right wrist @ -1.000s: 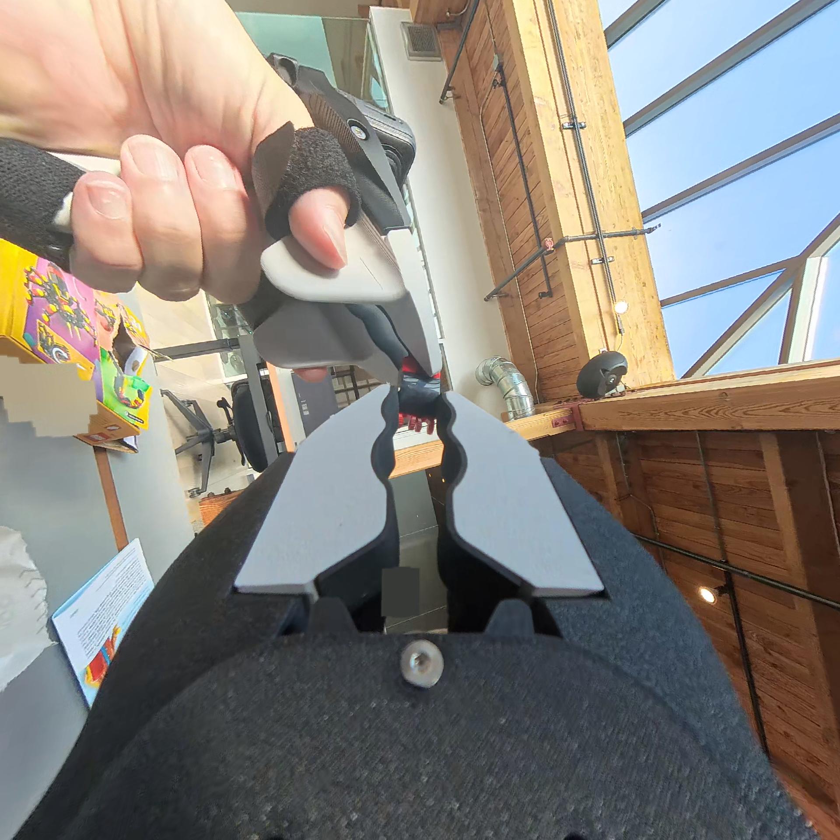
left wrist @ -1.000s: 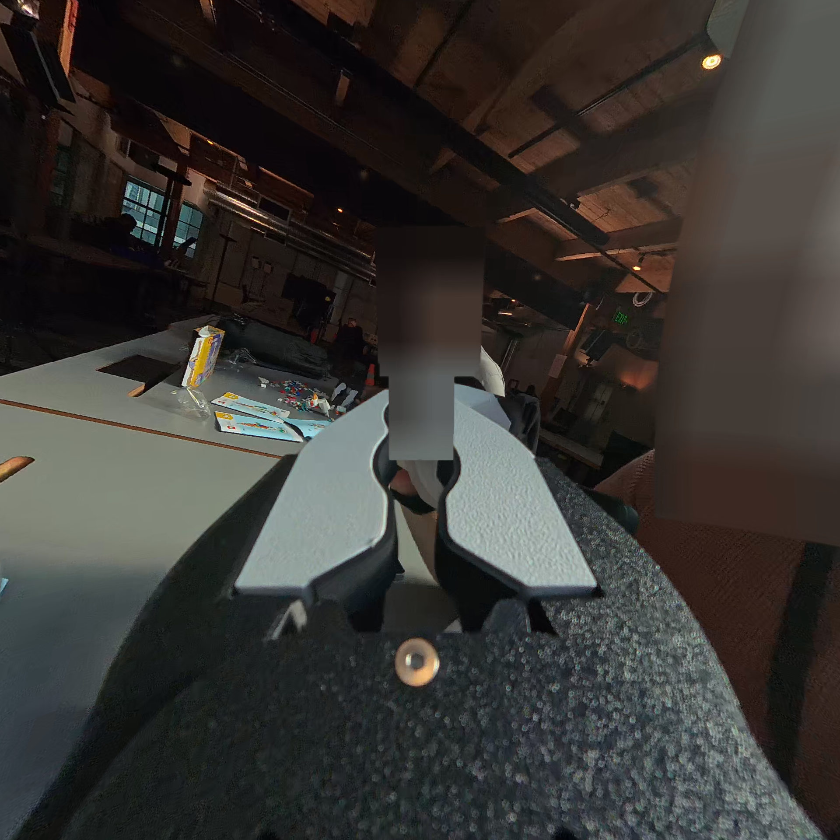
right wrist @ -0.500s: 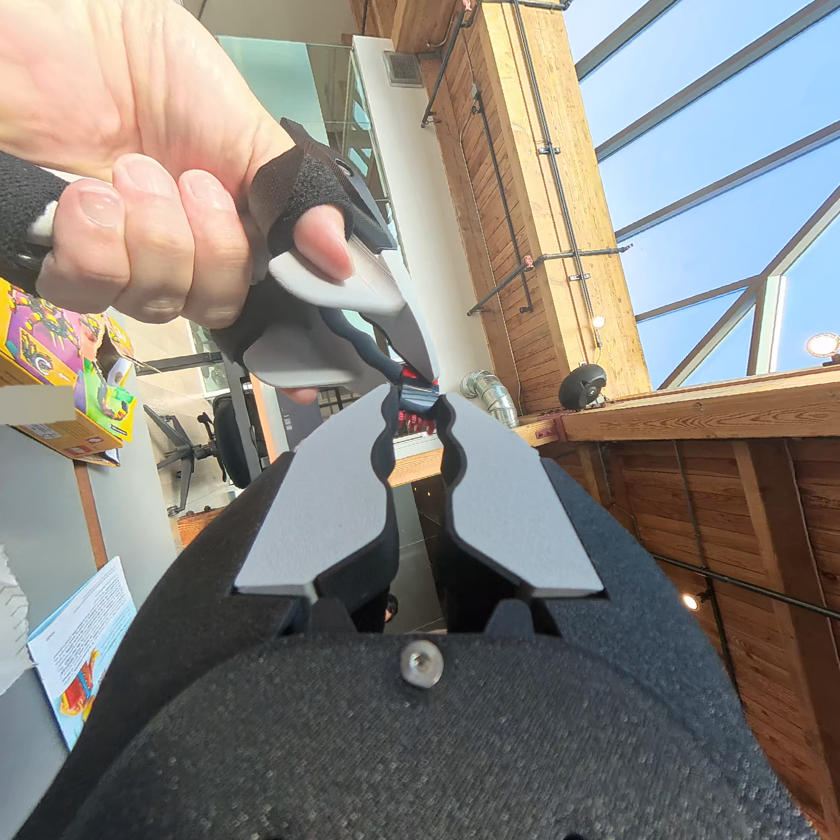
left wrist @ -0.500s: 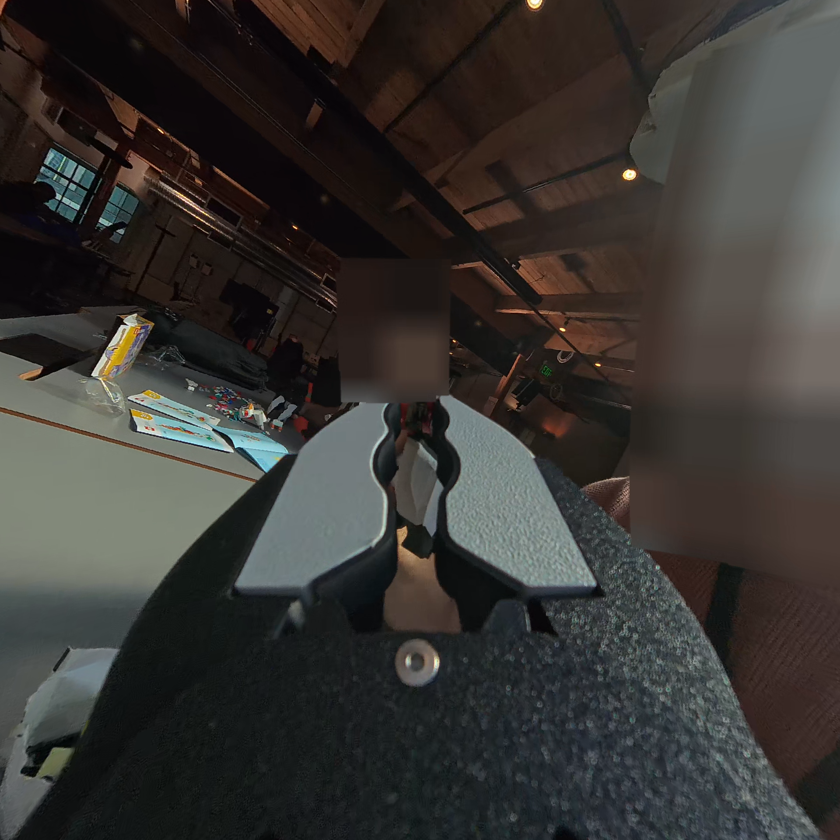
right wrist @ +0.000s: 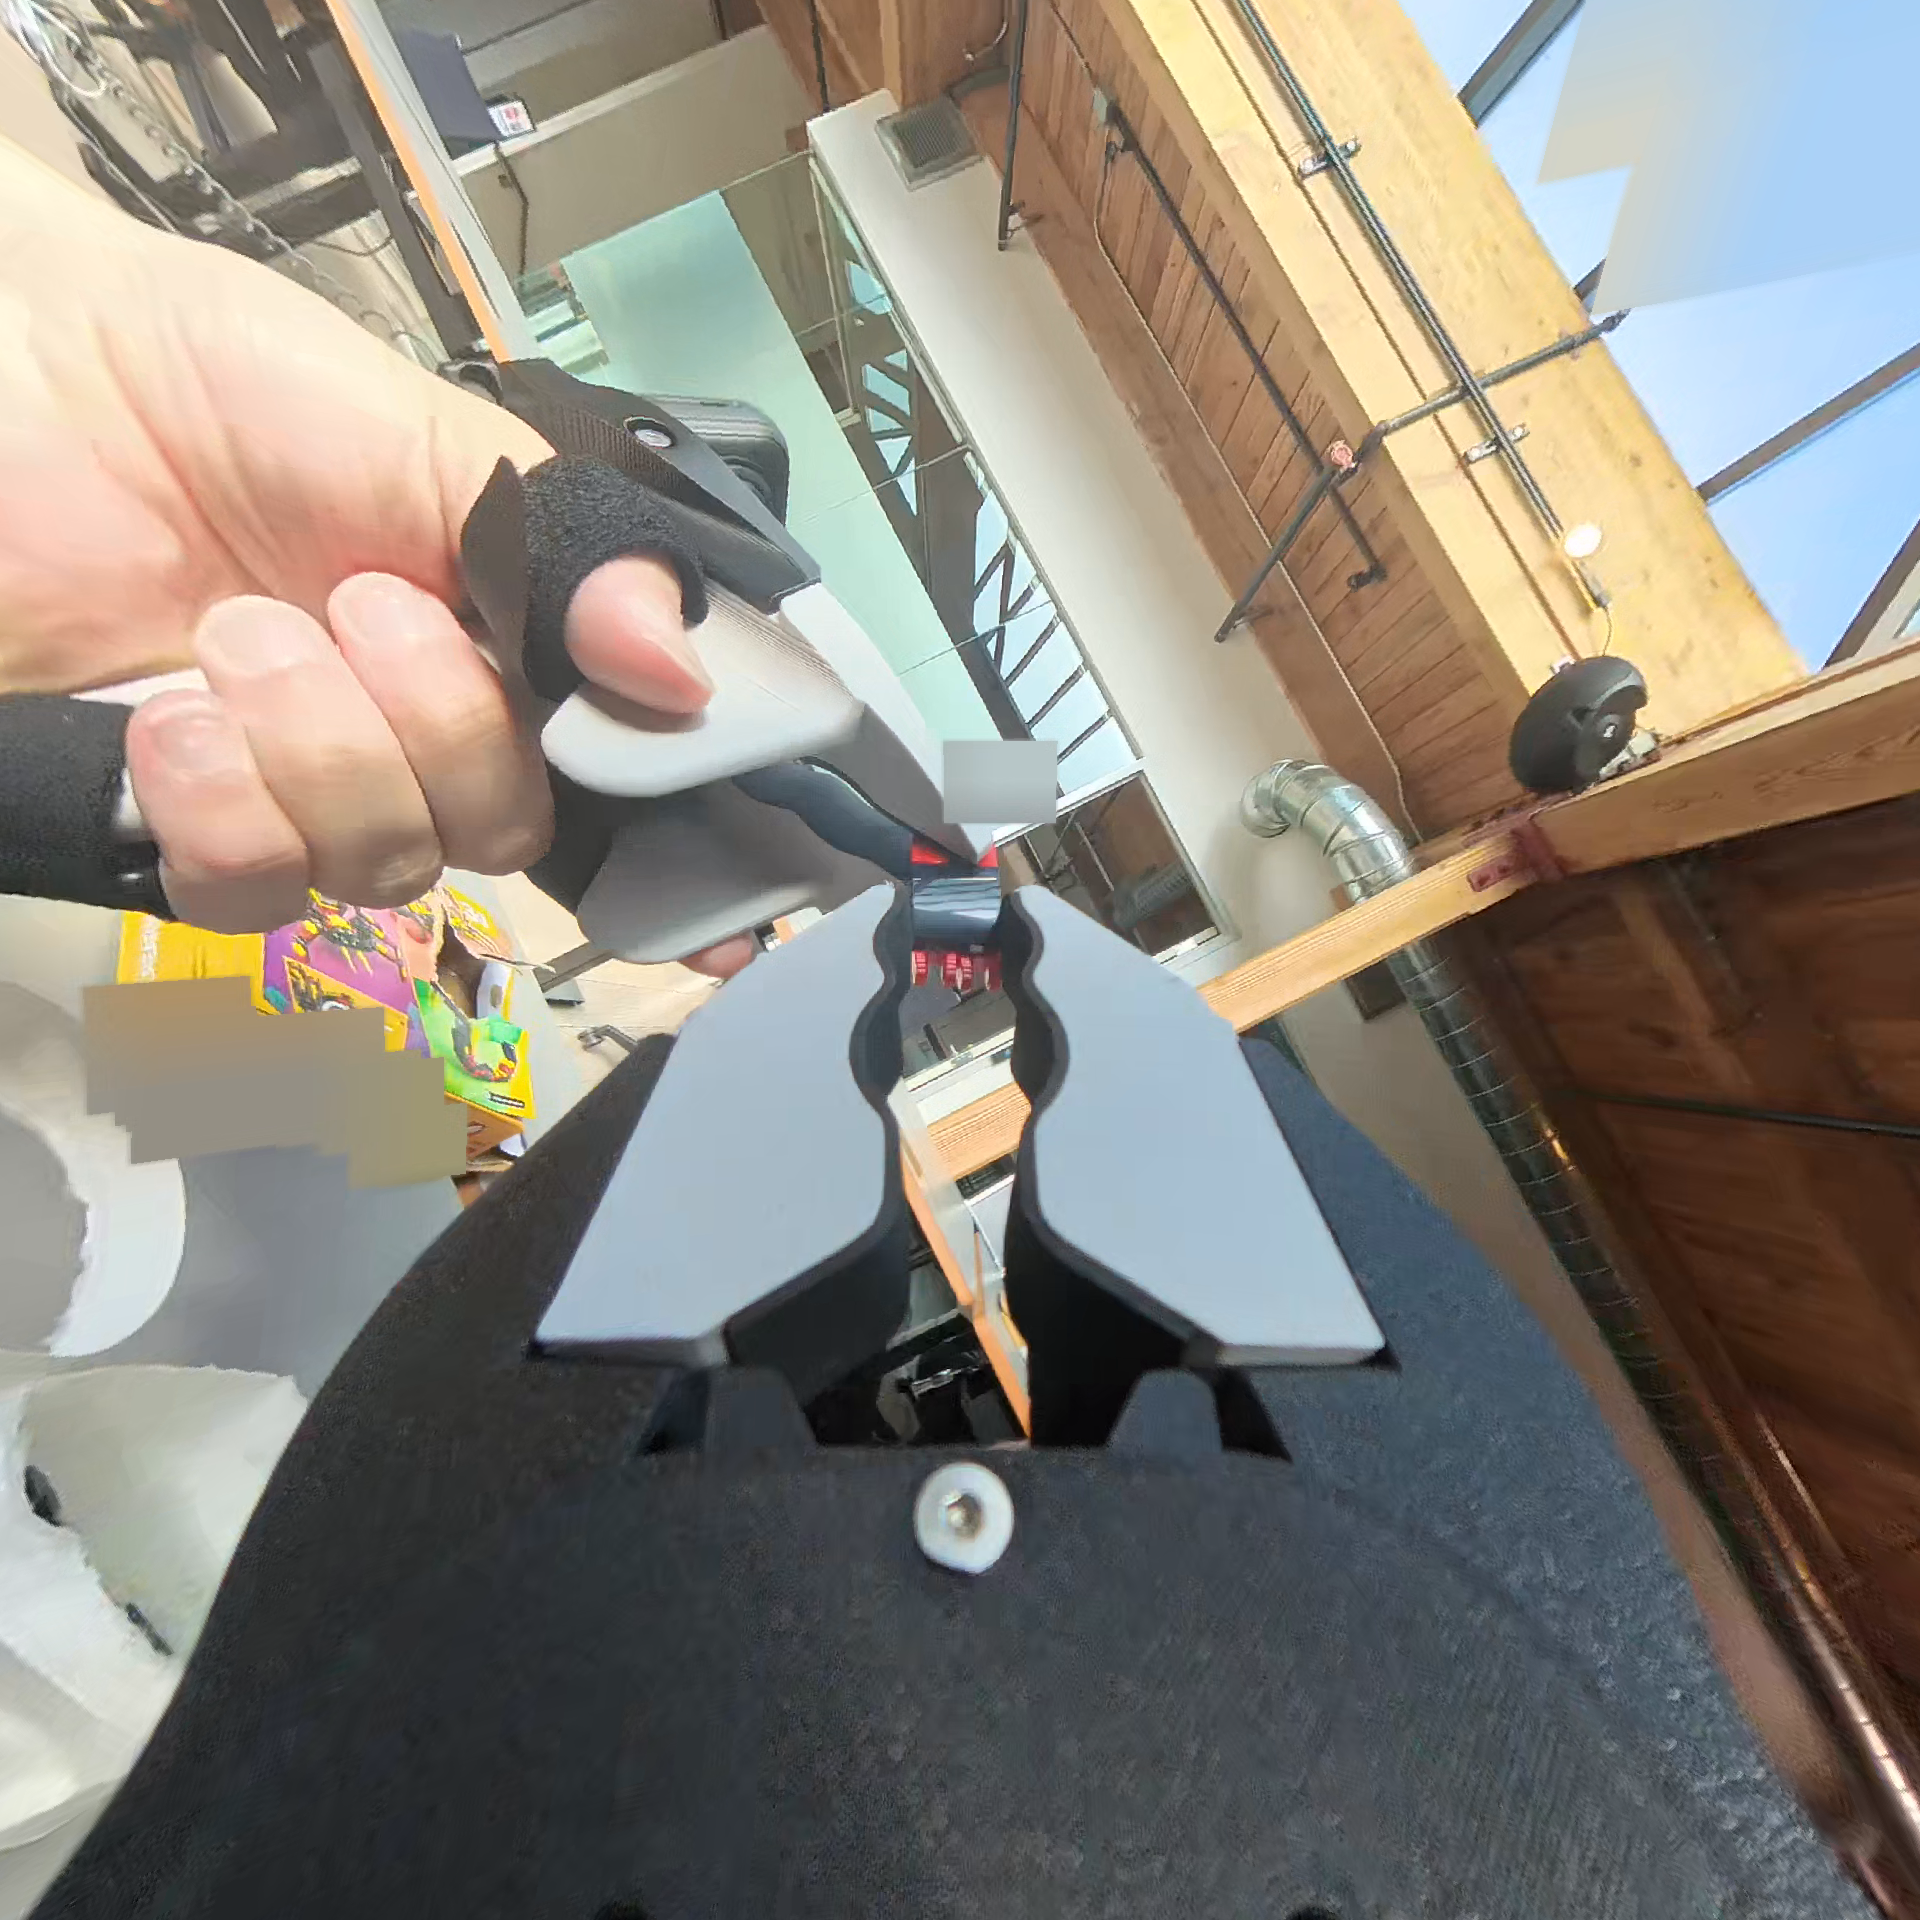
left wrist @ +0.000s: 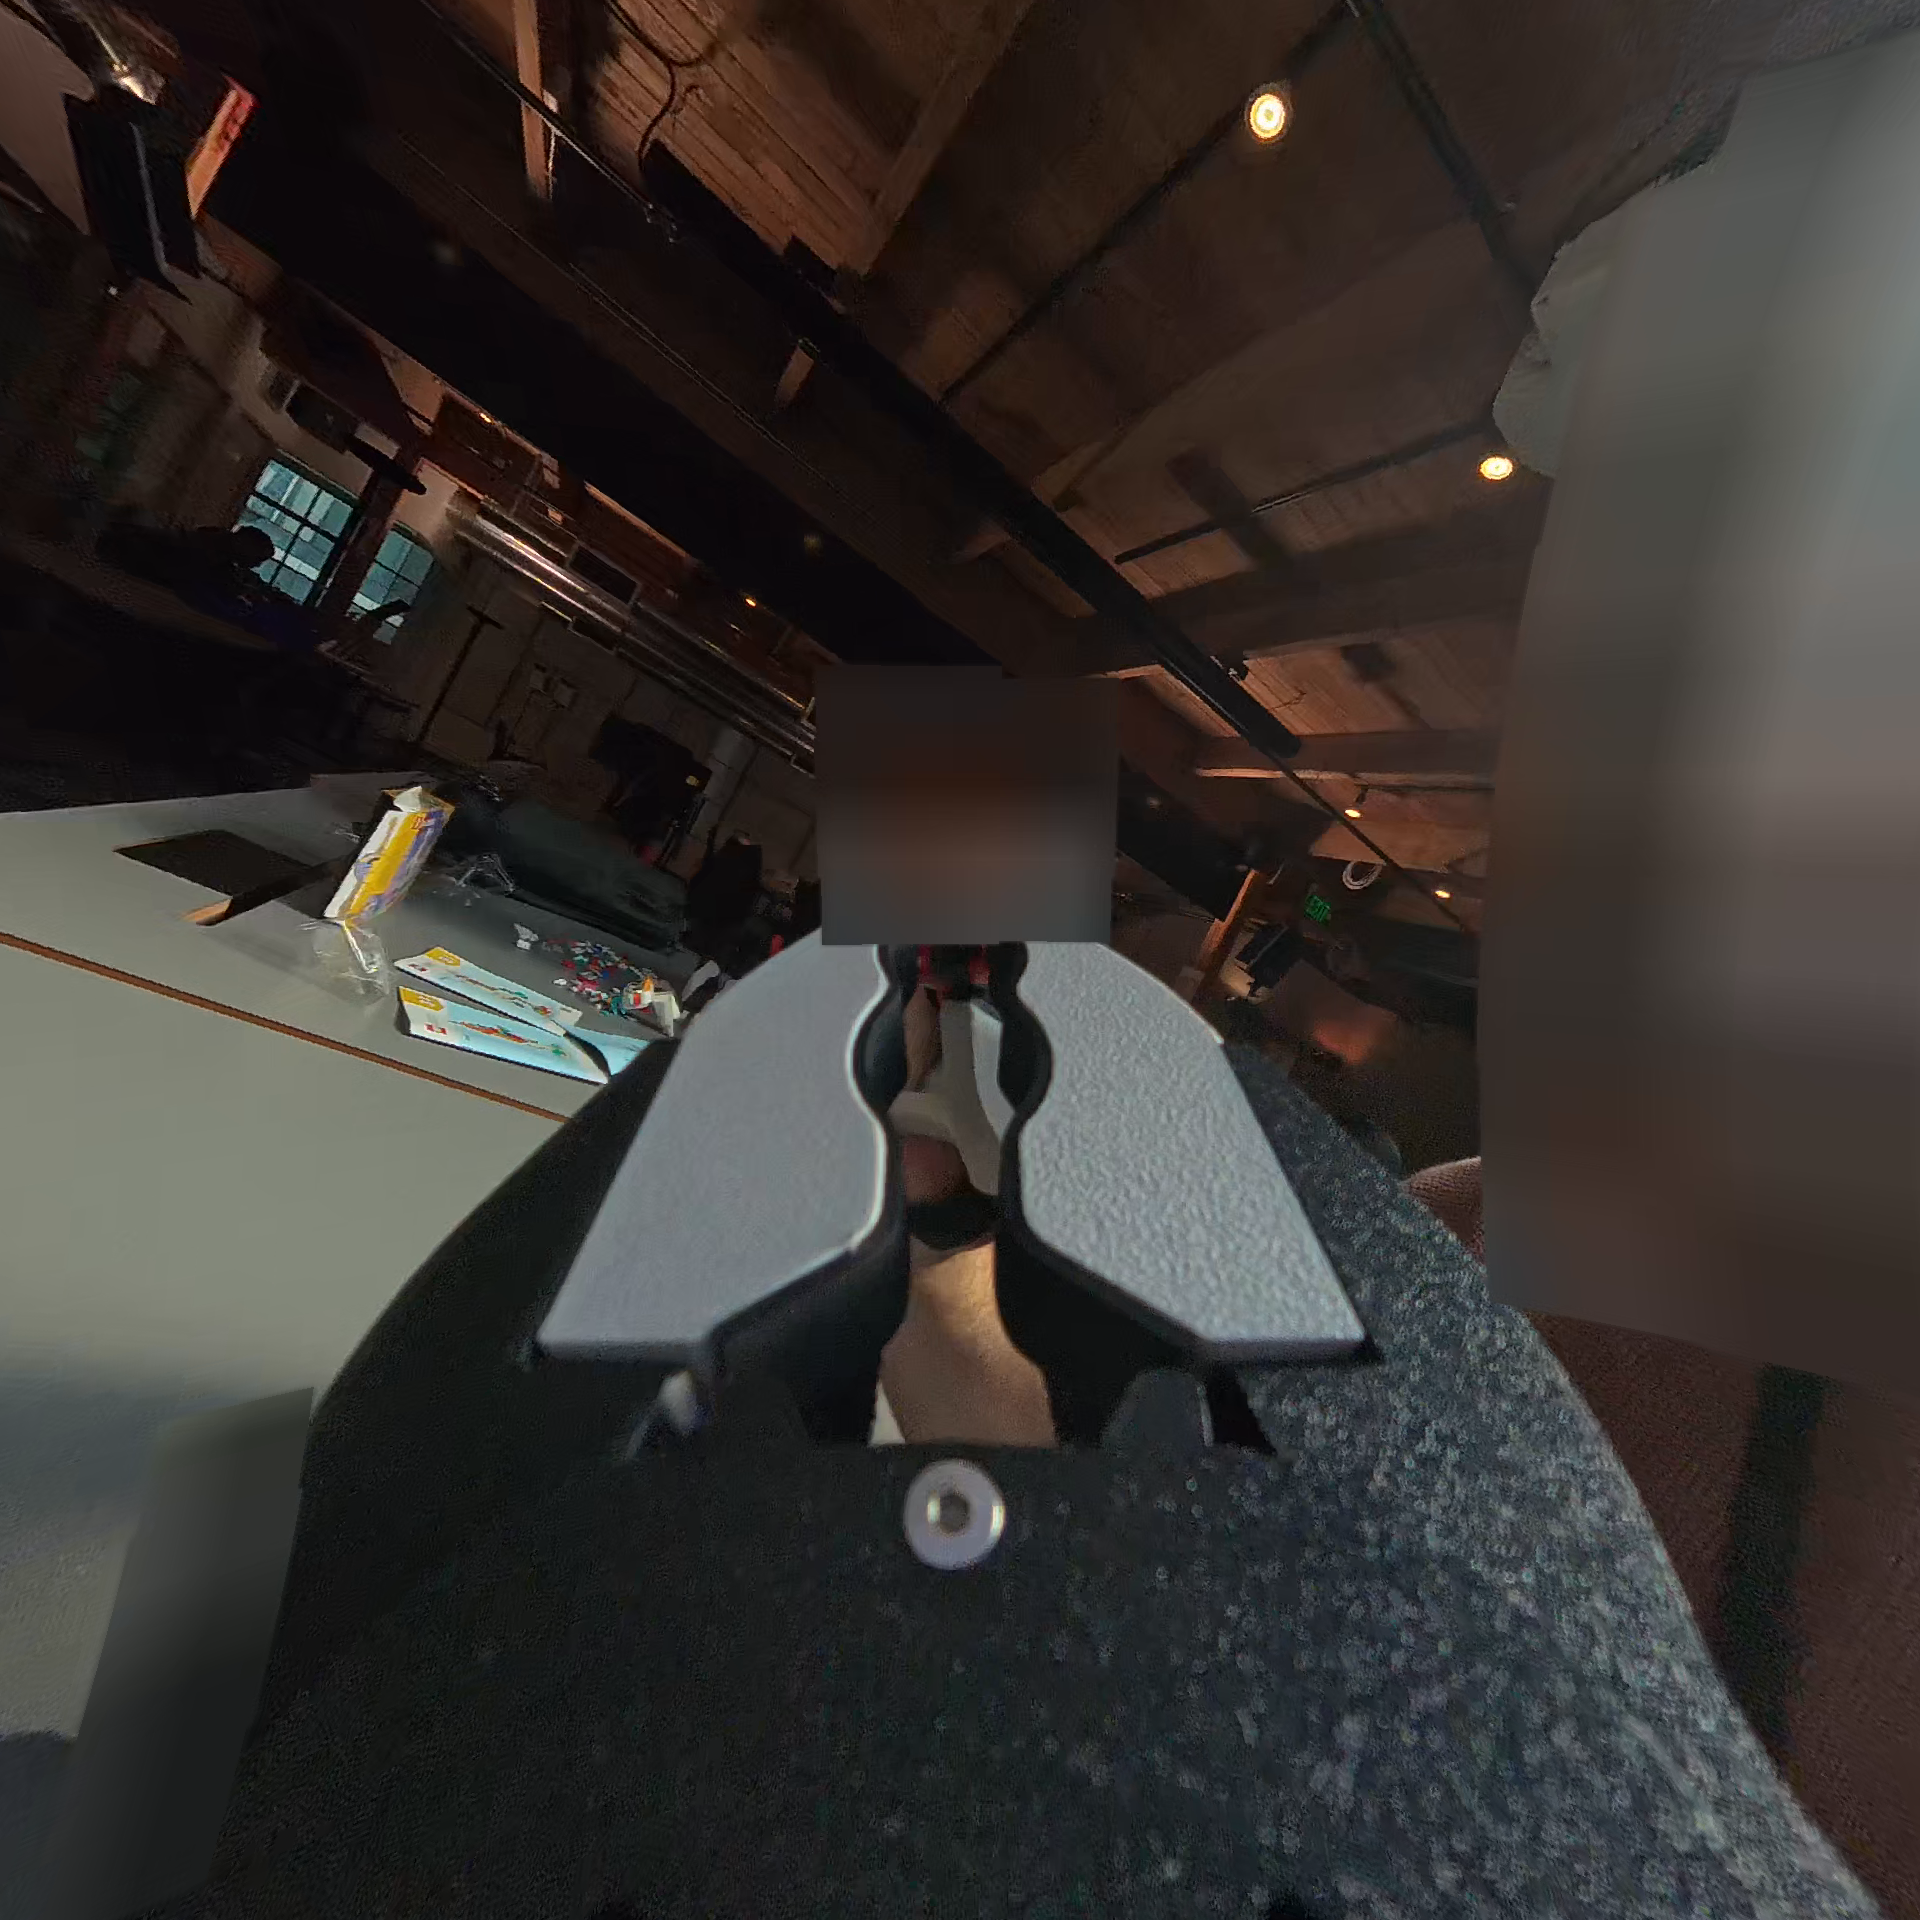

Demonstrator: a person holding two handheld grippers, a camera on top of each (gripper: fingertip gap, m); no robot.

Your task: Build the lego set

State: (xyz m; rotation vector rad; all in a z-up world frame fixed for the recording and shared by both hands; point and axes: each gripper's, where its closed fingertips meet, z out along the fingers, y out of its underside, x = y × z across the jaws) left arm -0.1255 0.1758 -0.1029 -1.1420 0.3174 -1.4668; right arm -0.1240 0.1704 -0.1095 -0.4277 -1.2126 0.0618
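Note:
A small black and red lego assembly (right wrist: 953, 906) is held up in the air, off the table. My right gripper (right wrist: 954, 920) is shut on its black body, with red studs showing just below the tips. My left gripper (right wrist: 961, 847), held by a hand (right wrist: 260, 623), comes in from the upper left. Its tips are shut on the assembly's red top. In the left wrist view, my left gripper (left wrist: 951, 961) has the red and black assembly (left wrist: 948, 971) between its tips. A blurred patch hides the part beyond the tips.
A grey table (left wrist: 208, 1143) lies at the left with a lego box (left wrist: 384, 868), instruction booklets (left wrist: 488, 1013) and a pile of loose bricks (left wrist: 597, 961) far off. A colourful lego box (right wrist: 416, 997) and white wrapping (right wrist: 73, 1195) lie left of my right gripper. A person's torso (left wrist: 1662, 1507) is close on the right. My left and right fingertips are right by each other.
Both grippers have tilted and turned together, so the backgrounds have swung. The assembly stays gripped between both sets of tips.

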